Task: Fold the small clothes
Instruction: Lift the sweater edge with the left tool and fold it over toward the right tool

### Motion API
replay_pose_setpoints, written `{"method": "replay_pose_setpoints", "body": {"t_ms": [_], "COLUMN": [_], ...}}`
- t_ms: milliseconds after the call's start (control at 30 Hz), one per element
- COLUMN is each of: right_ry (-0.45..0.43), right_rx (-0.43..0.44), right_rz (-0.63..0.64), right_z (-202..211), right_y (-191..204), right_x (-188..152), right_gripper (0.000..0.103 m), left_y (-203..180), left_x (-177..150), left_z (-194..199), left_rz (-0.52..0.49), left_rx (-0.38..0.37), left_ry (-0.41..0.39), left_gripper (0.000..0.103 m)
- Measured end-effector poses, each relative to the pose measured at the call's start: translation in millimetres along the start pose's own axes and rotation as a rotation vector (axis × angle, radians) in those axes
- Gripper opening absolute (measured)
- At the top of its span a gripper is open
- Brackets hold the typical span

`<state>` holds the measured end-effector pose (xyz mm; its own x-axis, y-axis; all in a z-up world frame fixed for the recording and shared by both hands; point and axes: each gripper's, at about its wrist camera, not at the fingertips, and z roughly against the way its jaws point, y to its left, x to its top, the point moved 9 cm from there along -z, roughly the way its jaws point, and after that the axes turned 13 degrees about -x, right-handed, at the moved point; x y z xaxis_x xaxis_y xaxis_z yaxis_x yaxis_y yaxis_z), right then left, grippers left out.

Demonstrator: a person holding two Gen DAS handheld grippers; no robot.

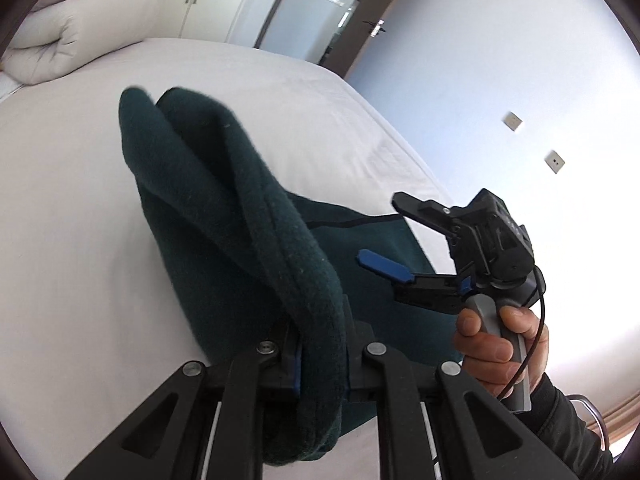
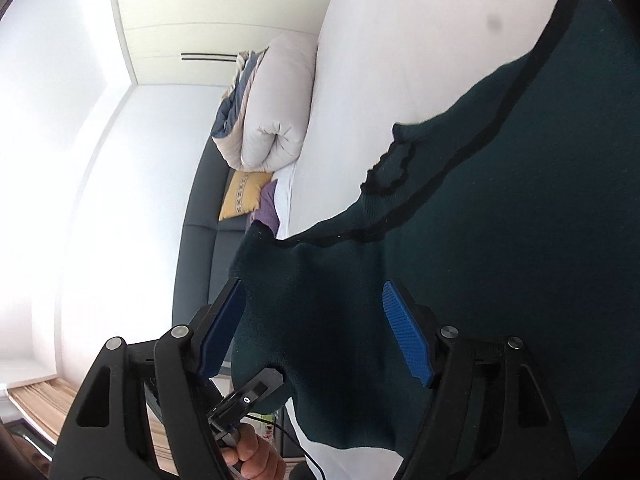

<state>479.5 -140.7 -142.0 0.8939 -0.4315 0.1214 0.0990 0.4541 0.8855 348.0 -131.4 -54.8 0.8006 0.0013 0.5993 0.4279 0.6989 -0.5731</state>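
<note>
Both grippers meet the dark green garment (image 1: 224, 216): left gripper (image 1: 320, 356) clamps its thick rolled edge, while right gripper (image 2: 316, 332) straddles the garment's loose fabric, jaws wide.

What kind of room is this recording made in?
Most likely a bedroom. A wide bed with a white sheet fills the view, a rolled cream duvet lies at its far end, and tall pale wardrobe doors stand behind. The dark green knitted garment is being folded on it.

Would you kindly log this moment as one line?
left tool: shut on dark green garment | right tool: open, garment between pads, ungripped | surface: white bed
</note>
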Motion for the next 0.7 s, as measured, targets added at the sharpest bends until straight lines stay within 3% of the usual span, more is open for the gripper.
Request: {"method": "replay_pose_setpoints", "body": {"t_ms": [67,167,233,300,433,567,700], "right_ry": [-0.015,-0.012,-0.004,-0.002,0.019,0.090,0.148], "right_rx": [0.006,0.009,0.008,-0.016,-0.063,-0.284,-0.518], "right_rz": [-0.025,-0.083,-0.094,-0.084,-0.049,0.072,0.224], "right_z": [12,24,34,34,30,5,-18], "right_y": [-10,-28,-39,-43,-40,-32,-23], "right_x": [10,18,19,19,21,13,2], "right_gripper": [0.075,0.078,0.077,0.077,0.077,0.077,0.070], "left_y": [-20,-36,-45,-40,-12,23,32], "left_x": [2,-3,-12,-11,-20,-43,-70], "left_z": [-34,-72,-57,-41,-8,13,15], "left_rz": [0.000,0.005,0.014,0.007,0.055,0.075,0.124], "left_rx": [-0.044,-0.120,-0.175,-0.167,-0.139,-0.084,-0.092], "left_ry": [0.030,0.091,0.067,0.020,-0.015,-0.012,0.006], "left_gripper": [0.015,0.035,0.050,0.059,0.060,0.060,0.060]}}
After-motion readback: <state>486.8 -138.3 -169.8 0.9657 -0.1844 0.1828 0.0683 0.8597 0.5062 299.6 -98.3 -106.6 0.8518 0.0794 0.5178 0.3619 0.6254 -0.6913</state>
